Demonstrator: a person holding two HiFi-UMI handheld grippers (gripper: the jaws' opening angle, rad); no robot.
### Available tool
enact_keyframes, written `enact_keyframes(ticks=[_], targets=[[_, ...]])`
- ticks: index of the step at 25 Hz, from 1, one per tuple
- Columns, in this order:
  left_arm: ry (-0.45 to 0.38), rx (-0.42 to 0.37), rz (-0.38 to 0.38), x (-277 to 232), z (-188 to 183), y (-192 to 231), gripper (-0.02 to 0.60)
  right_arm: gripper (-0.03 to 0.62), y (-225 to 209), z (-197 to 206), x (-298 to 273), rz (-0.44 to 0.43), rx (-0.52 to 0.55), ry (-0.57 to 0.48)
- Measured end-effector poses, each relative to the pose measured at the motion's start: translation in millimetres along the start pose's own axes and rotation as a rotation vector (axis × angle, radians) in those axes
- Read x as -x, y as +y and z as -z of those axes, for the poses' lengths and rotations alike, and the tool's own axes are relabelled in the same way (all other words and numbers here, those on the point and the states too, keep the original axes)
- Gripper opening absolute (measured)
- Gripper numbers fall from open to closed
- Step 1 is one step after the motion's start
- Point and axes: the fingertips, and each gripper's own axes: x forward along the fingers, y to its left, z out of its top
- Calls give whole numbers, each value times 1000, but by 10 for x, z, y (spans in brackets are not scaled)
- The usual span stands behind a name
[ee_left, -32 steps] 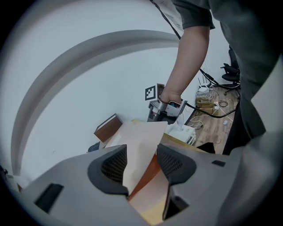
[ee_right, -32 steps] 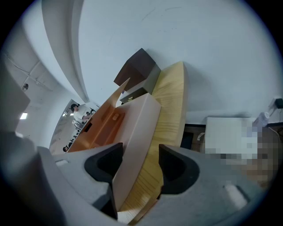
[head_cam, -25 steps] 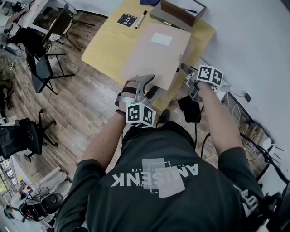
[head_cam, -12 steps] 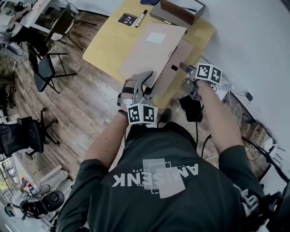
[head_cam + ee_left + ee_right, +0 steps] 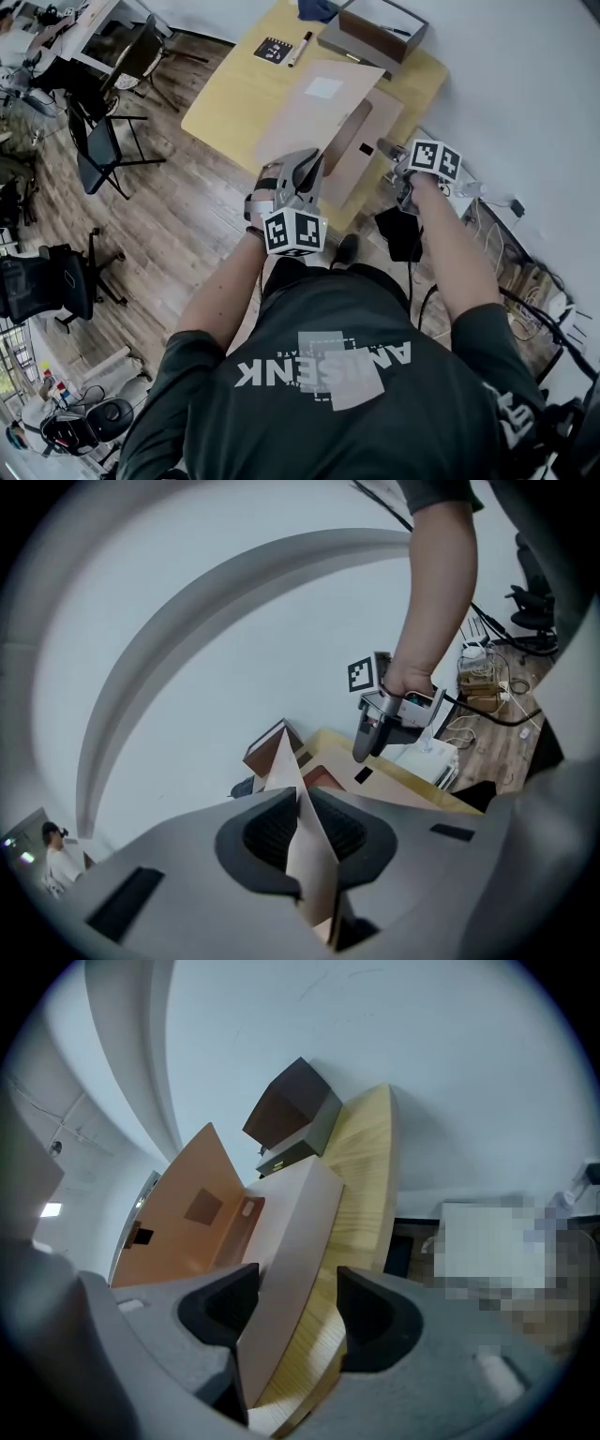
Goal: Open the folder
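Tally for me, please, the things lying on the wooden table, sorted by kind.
folder: 1
box: 1
marker pen: 1
black patterned card: 1
blue cloth, cut off by the picture's edge: 1
Total: 5

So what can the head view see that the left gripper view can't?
Only the head view shows the marker, the small black card and the pale label on the raised cover. Only the left gripper view shows, close up, the left gripper pinching the folder cover by its edge, its jaws having just been closing. Both show that cover, the right gripper, the brown box and the yellow table.
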Motion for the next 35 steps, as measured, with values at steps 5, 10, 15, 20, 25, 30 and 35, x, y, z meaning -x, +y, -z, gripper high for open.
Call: enact_keyframes(ticks=[5,10,15,20,25,30,35], targets=[[-1,96,-29,87,36,319,18,270,-40,5,-7,15,-13,-3],[6,282,-35,208,219,767,8,275,-41,17,10,42,-29,-27],[-2,394,-45,300,450,1207,5,275,-46,22,47,65,-42,-29],[-9,536,-19,356,681,1564,4,276,-79,22,109,96,-48,-31],[16,618,-14,338,1044,1833,5,276,-165,-80,221,160,-55,-70],[40,713,-21,238,1393,2010,5,276,-261,-181,297,226,-60,-94],[84,717,-23,146,1794,2148,15,275,-277,-201,316,263,-71,-109]])
